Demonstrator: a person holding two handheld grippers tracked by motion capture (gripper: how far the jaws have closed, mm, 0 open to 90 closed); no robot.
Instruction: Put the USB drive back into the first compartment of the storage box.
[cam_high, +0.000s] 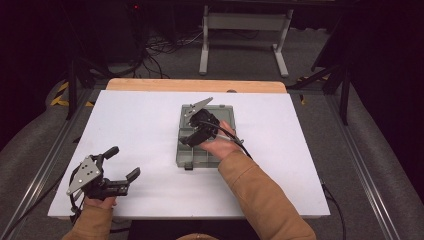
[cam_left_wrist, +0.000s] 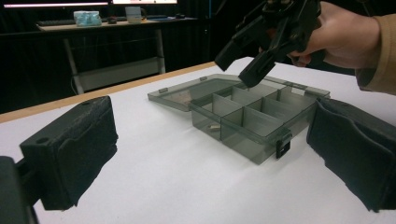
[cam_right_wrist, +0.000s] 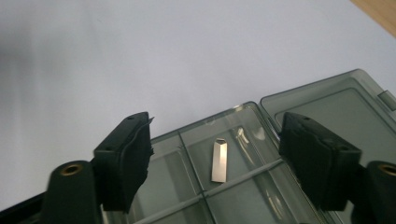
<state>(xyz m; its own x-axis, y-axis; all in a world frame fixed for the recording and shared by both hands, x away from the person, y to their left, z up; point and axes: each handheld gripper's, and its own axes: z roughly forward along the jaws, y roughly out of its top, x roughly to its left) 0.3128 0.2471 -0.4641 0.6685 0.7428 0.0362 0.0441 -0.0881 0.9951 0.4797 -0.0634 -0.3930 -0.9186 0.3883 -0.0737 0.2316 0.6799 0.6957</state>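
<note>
**Metal piece dropped in organizer box, right hand-held gripper spread above it**

Dark room, cables and a metal stand on the floor behind; white worktop (cam_high: 150, 125) with a wooden edge at the far side. On it sits a smoky see-through plastic box (cam_high: 197, 156) with dividers, lid (cam_left_wrist: 187, 93) flipped open and lying flat on the far side.

Progress: a small flat metal piece (cam_right_wrist: 219, 160) lies in one compartment of the box, seen between the jaws in the right gripper view. It is free of both pads, nothing pinching it. So the drop looks done, my read. A second small metal bit (cam_left_wrist: 214, 127) seems to sit in a near compartment in the left gripper view; too small to tell what it is. Likely left: pull the right hand clear and maybe shut the lid and latch (cam_left_wrist: 283, 145). No other loose parts visible on the worktop.

Pose, right: right hand-held gripper (cam_high: 192, 136) is held over the box, tips angled down into the compartments, not touching the box as far as I can tell. Jaws spread, empty. The person's right hand (cam_high: 222, 146) and tan sleeve reach in from the near side across the box's front right corner.

Pose, left: left hand-held gripper (cam_high: 121, 165) rests low near the front left corner of the worktop, well apart from the box, pointing toward it. Jaws spread wide, holding nothing. Left hand (cam_high: 100, 202) sits at the worktop's near edge.
</note>
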